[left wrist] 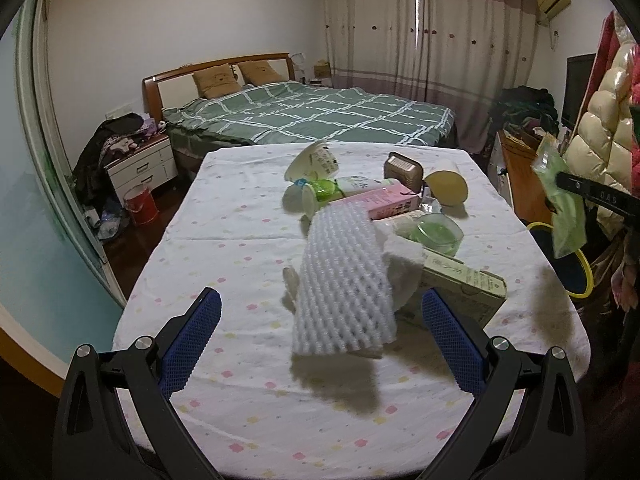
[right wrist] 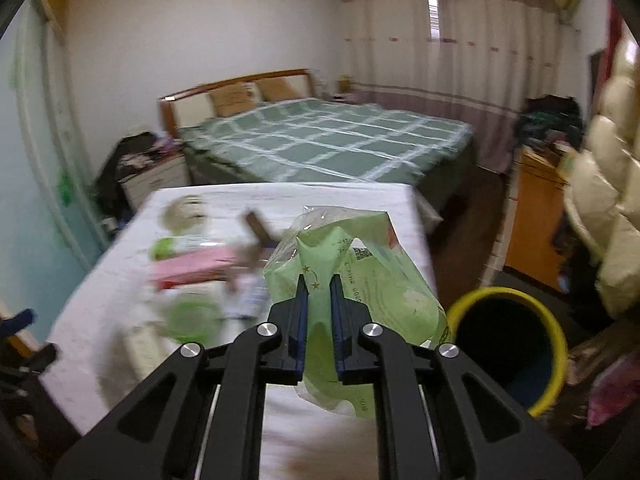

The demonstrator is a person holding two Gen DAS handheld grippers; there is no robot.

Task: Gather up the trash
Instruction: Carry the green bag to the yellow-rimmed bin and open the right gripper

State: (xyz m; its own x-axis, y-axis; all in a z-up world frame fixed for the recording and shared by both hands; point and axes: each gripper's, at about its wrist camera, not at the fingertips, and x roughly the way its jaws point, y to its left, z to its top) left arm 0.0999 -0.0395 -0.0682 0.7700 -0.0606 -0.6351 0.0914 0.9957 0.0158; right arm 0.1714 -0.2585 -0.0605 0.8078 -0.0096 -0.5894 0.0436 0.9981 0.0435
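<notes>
Crumpled pale-green plastic wrapper (right wrist: 352,280), printed, partly clear: pinched between the blue-padded black fingers of the right gripper (right wrist: 319,280), which are closed on it with only the film between them. Wrapper hangs in the air past the right edge of the table, near the round yellow-rimmed bin with dark inside (right wrist: 516,344) on the floor.

Left gripper (left wrist: 320,300): fingers spread wide, nothing held, poised low over the table's near end. Between them in view, a white foam mesh sleeve (left wrist: 344,280) lying tilted on the pile.

Table (left wrist: 224,240): covered by a white cloth with small pastel dots. Pile toward the middle and right: pink carton (left wrist: 390,202), white paper cup on its side (left wrist: 314,160), green-capped tube (left wrist: 340,188), clear green-tinted cup (left wrist: 434,232), olive cardboard box (left wrist: 464,292), brown ridged case (left wrist: 404,170).

Room: bed with green checked quilt (left wrist: 312,116) and wooden headboard behind the table; white nightstand, red bucket on the left; striped curtains on the far wall; cream padded jacket hanging right. Right-wrist view is motion-blurred.
</notes>
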